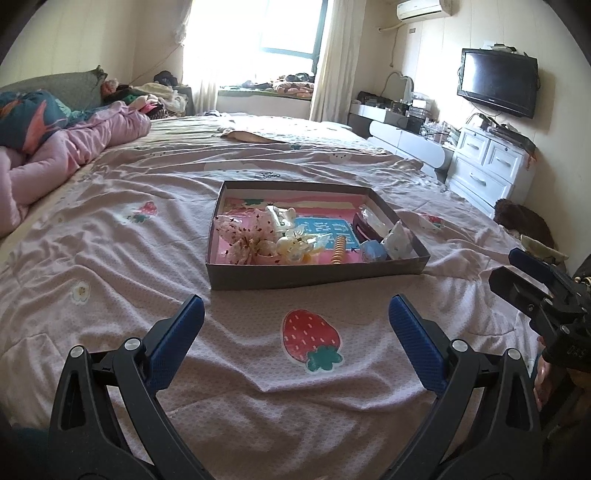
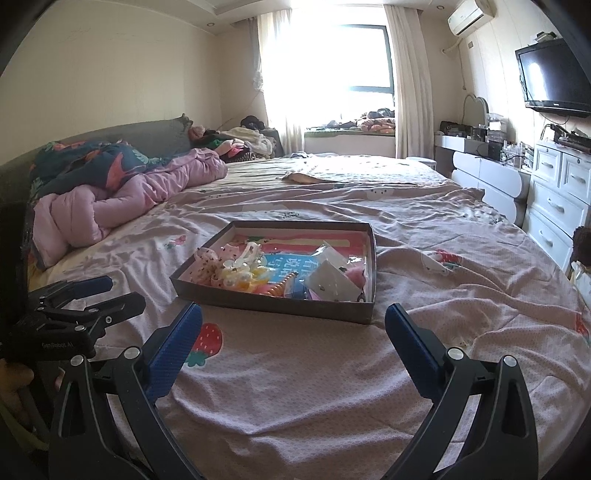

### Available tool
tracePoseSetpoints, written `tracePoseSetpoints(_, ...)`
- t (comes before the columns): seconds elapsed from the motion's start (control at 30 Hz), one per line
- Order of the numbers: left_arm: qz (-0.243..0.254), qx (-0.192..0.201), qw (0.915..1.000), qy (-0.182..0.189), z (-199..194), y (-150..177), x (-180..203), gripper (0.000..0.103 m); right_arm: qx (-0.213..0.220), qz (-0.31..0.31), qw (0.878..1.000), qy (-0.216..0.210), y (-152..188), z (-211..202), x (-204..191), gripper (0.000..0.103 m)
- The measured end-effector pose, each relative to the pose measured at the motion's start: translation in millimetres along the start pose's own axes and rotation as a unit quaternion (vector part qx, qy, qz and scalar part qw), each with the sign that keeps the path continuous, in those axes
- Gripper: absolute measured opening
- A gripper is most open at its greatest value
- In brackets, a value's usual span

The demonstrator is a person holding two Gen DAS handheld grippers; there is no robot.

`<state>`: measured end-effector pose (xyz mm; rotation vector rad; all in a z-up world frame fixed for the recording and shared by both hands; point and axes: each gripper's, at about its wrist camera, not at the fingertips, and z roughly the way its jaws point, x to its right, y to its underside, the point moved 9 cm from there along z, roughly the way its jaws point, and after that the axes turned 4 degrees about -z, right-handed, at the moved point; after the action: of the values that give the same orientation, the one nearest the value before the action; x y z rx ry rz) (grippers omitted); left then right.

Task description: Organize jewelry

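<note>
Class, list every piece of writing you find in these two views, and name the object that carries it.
"GenRobot AI": on the black body of the left gripper, right wrist view.
White characters on the blue panel inside the shallow grey cardboard box: too blurred to read.
Brand mark on the black wall television: too small to read.

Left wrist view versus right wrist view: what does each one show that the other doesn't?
Only the left wrist view shows the right hand-held gripper, and the whole red strawberry print on the pink bedsheet. Only the right wrist view shows the left hand-held gripper and the white ceiling. Both show the shallow grey cardboard tray of hair accessories and the black wall television.
</note>
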<state>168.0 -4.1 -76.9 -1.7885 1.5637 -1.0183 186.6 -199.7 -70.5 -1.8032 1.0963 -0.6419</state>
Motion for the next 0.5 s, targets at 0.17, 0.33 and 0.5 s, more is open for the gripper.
tracePoseSetpoints(0.17,-0.002,0.003,1.0,-0.003,-0.7,-2.0,-1.2,0.092,0.0,-0.001,1.0,0.001,0.4,0.8,1.0,0.096)
tracePoseSetpoints(0.33,-0.001,0.011,0.9999,-0.006,-3.4,-5.2,-2.8,0.092,0.007,0.0,1.0,0.002,-1.1,0.2,2.8,0.096)
tracePoseSetpoints(0.5,-0.002,0.011,0.9999,-0.007,-3.7,-5.2,-2.9,0.092,0.006,-0.001,1.0,0.002,-1.4,0.0,2.8,0.096)
